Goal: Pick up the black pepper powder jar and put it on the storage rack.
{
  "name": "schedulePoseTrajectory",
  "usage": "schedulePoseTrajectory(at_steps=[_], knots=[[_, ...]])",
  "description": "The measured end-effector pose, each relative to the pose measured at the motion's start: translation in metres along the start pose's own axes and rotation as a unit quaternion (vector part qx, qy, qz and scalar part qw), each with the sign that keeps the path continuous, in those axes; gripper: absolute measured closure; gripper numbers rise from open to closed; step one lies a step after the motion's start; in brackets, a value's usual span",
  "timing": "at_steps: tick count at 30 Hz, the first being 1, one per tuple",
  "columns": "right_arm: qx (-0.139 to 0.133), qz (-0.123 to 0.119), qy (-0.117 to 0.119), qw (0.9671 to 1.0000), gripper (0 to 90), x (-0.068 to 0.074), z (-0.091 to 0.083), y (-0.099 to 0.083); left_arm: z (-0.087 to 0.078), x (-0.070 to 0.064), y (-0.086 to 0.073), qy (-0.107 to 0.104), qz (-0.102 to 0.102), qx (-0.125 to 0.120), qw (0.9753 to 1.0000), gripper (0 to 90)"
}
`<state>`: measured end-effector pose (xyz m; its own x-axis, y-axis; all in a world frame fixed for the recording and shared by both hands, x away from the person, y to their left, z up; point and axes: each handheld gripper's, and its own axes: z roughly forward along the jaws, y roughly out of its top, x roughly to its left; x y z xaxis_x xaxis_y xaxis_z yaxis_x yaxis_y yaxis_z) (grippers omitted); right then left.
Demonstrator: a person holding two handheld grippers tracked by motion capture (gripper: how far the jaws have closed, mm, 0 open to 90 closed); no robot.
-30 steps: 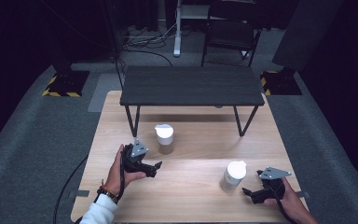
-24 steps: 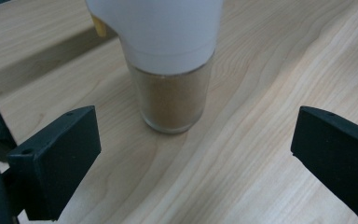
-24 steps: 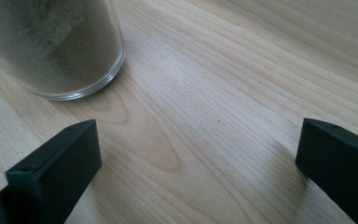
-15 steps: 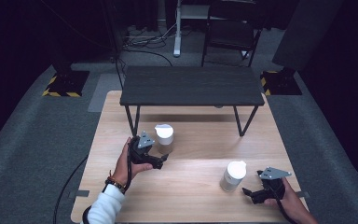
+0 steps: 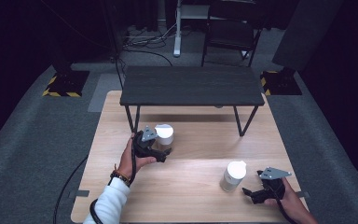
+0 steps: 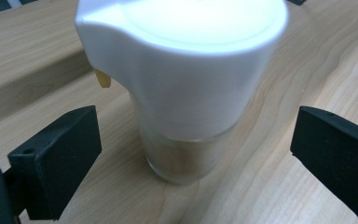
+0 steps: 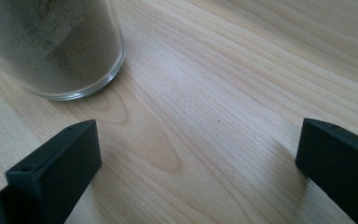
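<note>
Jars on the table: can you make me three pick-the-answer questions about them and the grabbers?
1. Where is the left gripper?
A. at the far jar
B. under the black bench
C. off the table
2. How many white-lidded jars are there?
A. one
B. two
C. four
3. How are the left gripper's jaws?
A. shut on the lid
B. open around the jar
C. shut on nothing

Answers: 1 A, the high view shows it beside that jar. 2 B, the far jar and the near jar. 3 B, the left gripper view shows gaps either side.

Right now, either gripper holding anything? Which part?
Nothing held. Left gripper has open jaws flanking the white-lidded glass jar, not touching. Right gripper is open over bare wooden table.
</note>
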<state>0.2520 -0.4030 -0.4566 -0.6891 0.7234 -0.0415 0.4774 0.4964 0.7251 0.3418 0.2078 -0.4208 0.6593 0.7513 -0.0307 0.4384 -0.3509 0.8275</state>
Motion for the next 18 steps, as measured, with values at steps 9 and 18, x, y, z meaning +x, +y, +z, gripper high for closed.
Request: schedulePoseTrajectory(at_steps=[9,18], knots=[[0.000,0.000,0.000,1.0000,0.0,0.000,0.000,0.000,0.020,0.000,0.003,0.007,-0.005,0.001,1.0000,2.8],[0.000,0.000,0.000,1.0000,0.0,0.000,0.000,0.000,0.033,0.000,0.002,0.010,-0.011,-0.003,0.9999,7.3]])
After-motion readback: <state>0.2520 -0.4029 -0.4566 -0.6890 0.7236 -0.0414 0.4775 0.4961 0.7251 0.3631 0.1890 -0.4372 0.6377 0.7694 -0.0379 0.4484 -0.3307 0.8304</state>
